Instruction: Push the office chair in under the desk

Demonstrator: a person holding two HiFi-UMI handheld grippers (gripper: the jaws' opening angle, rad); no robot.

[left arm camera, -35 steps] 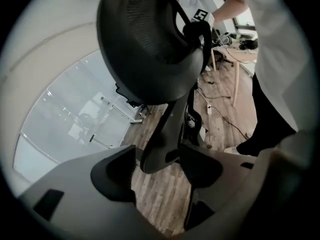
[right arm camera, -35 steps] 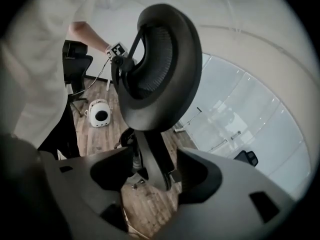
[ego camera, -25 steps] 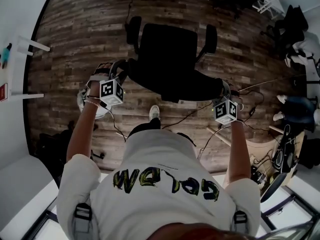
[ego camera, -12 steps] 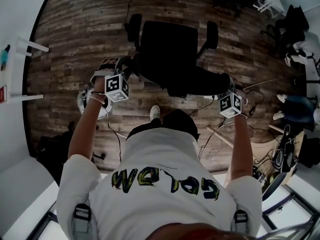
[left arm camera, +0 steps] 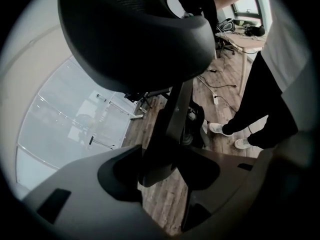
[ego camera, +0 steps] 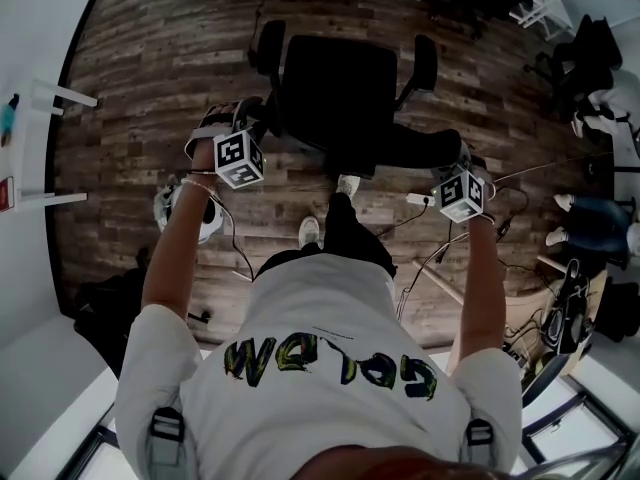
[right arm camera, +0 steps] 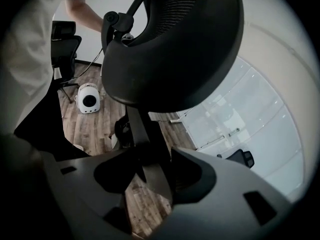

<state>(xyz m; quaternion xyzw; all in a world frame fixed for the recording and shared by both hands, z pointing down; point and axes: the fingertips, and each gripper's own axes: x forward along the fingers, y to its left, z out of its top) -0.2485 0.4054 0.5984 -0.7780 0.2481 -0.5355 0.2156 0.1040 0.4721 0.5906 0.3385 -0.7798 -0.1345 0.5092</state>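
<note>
**Head view, from above.** A black office chair [ego camera: 340, 88] stands on the plank floor [ego camera: 150, 58] in the far middle of the scene. Its seat points away, and its curved back faces the person [ego camera: 320, 358] in the white T-shirt. The chair is out in the open, well apart from the white bench [ego camera: 22, 143] along the left edge, whose two thin legs reach onto the floor. The left claw [ego camera: 250, 118] meets the left end of the chair's back and the right claw [ego camera: 452, 158] meets the right end. The marker cubes [ego camera: 238, 158] sit just on the near side of the claws, and both arms are stretched out.

**Left gripper view.** A dark bar [left arm camera: 172, 119] of the chair's back frame runs down between the two jaws, which are closed against it. The rounded back fills the upper field.

**Right gripper view.** The arrangement is the same: the jaws are clamped on a dark bar under the mesh back.

**Floor.** One white shoe [ego camera: 348, 184] lies just on the near side of the chair, and the other lies nearer still. A small white round appliance [ego camera: 185, 213] and loose cables [ego camera: 400, 218] lie on the floor near the person's feet.
</note>
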